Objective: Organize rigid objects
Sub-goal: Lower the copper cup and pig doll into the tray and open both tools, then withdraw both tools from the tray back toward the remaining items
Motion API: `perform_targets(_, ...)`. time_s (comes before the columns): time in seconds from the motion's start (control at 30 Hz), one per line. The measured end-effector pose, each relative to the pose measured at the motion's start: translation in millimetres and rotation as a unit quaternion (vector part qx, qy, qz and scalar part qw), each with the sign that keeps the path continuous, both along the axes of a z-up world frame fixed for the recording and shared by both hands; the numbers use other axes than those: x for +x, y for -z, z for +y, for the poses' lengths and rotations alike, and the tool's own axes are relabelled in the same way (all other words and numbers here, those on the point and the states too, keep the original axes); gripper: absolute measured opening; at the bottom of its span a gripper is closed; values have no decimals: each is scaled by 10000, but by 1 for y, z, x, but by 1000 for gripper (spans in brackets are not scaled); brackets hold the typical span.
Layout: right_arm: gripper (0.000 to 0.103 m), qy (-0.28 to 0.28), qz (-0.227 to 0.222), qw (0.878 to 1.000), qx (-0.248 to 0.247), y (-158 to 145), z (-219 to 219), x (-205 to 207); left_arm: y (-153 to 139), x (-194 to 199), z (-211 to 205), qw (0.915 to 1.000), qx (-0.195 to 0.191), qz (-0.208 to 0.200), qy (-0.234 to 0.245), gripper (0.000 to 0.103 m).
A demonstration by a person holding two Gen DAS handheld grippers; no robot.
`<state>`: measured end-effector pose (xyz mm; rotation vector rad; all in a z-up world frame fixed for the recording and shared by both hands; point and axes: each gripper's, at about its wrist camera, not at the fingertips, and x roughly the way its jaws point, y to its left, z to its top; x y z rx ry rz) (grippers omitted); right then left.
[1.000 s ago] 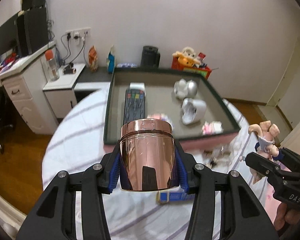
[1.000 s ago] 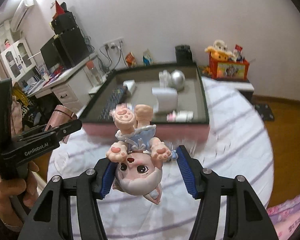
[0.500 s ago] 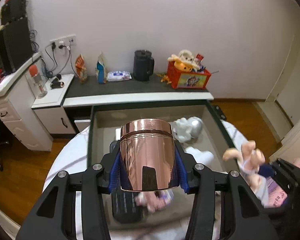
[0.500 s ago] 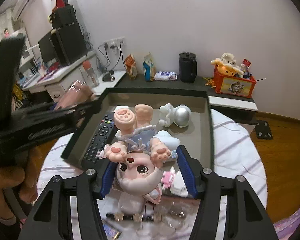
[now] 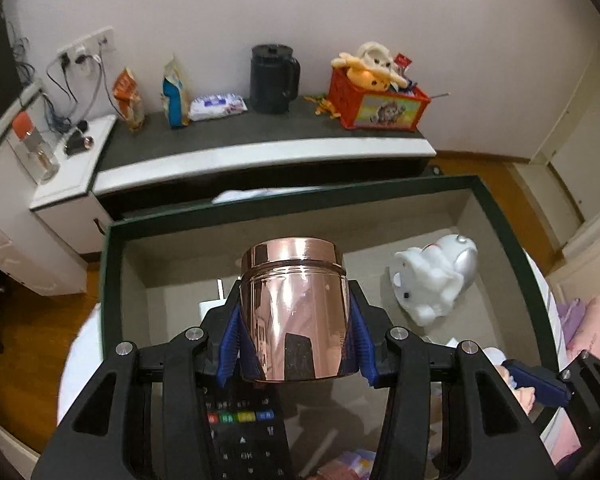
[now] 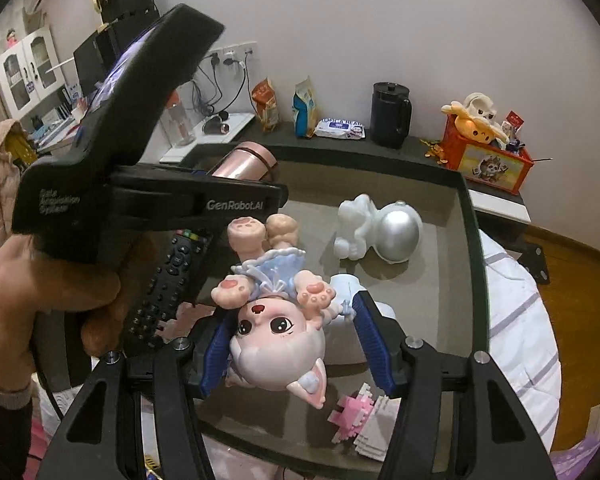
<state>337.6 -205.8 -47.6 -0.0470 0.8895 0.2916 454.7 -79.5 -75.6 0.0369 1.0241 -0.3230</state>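
Canister, copper, sits clamped in the left gripper above one tray holding one remote and one white figure. Right view: right gripper clamps one upside-down doll over the tray; the left gripper reads "GenRobot.AI".

Soft indoor light lit both views evenly, dimming toward black, curved corners. The copper tin carried bright streaks of glare and dark reflections. The shelf behind bowed and smeared slightly.
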Motion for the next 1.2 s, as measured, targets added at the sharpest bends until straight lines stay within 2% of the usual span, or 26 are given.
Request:
perform_targets(0.1, 59, -24, -34, 9999, -112, -1, 3, 0, -2, 2, -4, 9999, 87, 0, 112, 51)
perform_targets(0.13, 59, -18, -45, 9999, -149, -1, 5, 0, -3, 2, -6, 9997, 216, -53, 131, 60)
perform_targets(0.17, 59, -11, -64, 9998, -209, -1, 5, -1, -4, 1, -7, 9994, 323, -116, 96, 74)
perform_targets(0.23, 59, -49, -92, 9995, -286, 0, 9, -3, -9, 0, -6, 9986, 469, -252, -9, 91)
perform_targets(0.3, 59, -63, -125, 9992, -378, -2, 14, -6, -12, -1, -1, 9981, 524, -302, -103, 92)
perform_targets(0.37, 59, -86, -140, 9989, -439, -2, 17, -8, -14, -2, 6, 9987, 409, -256, -176, 96)
perform_targets(0.47, 60, -128, -219, 9976, -638, 0, 23, -6, -21, -12, 13, 9974, 479, -424, -332, 98)
perform_targets(0.5, 69, -144, -250, 9974, -659, 0, 25, -7, -24, -17, 16, 9968, 506, -498, -380, 98)
perform_targets(0.53, 83, -130, -264, 9976, -633, 1, 26, -8, -27, -22, 18, 9962, 519, -562, -427, 98)
perform_targets(0.67, 84, -67, -278, 9980, -567, 1, 27, -10, -40, -43, 26, 9928, 608, -851, -584, 100)
perform_targets(0.97, 86, 107, -310, 9984, -465, -15, 20, -28, -66, -89, 29, 9894, 623, -1139, -648, 100)
perform_targets(1.0, 92, 123, -327, 9984, -448, -18, 19, -31, -71, -97, 29, 9888, 622, -1187, -659, 100)
perform_targets(1.03, 103, 151, -355, 9984, -421, -21, 17, -37, -75, -103, 28, 9884, 616, -1220, -661, 100)
perform_targets(1.2, 103, 169, -509, 9984, -172, -39, 9, -67, -95, -145, 25, 9856, 594, -1432, -680, 100)
